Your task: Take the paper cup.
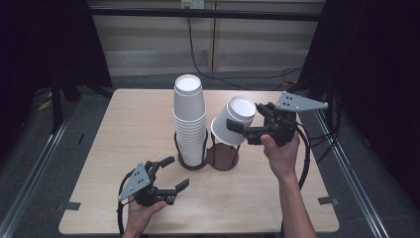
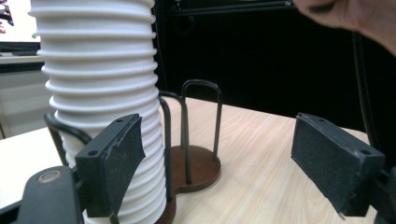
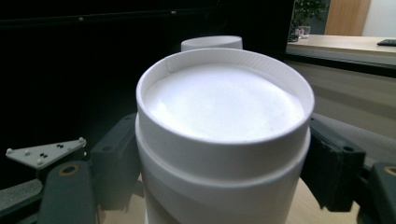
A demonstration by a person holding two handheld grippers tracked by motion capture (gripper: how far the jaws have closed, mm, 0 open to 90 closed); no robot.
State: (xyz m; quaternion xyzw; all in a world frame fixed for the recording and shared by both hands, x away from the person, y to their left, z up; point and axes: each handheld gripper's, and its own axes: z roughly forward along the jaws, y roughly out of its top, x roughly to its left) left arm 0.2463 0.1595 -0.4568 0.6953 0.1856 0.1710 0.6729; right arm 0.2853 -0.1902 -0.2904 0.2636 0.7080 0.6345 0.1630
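Note:
A tall stack of upturned white paper cups [image 1: 189, 119] stands in the left ring of a dark wire cup holder [image 1: 223, 156] at the middle of the table. My right gripper [image 1: 247, 119] is shut on a single white paper cup [image 1: 234, 120], bottom up and tilted, just above the holder's right ring. In the right gripper view that cup [image 3: 224, 121] sits between both jaws, with the stack's top [image 3: 211, 43] behind it. My left gripper [image 1: 176, 172] hovers near the front of the table, open and holding nothing. Its view looks past its pads [image 2: 119, 161] at the stack [image 2: 100, 84] and the holder's base [image 2: 198, 165].
The light wooden table [image 1: 124, 129] has bare wood to the left and right of the holder. Dark curtains flank the table, and a cable trails from the right gripper off the table's right side.

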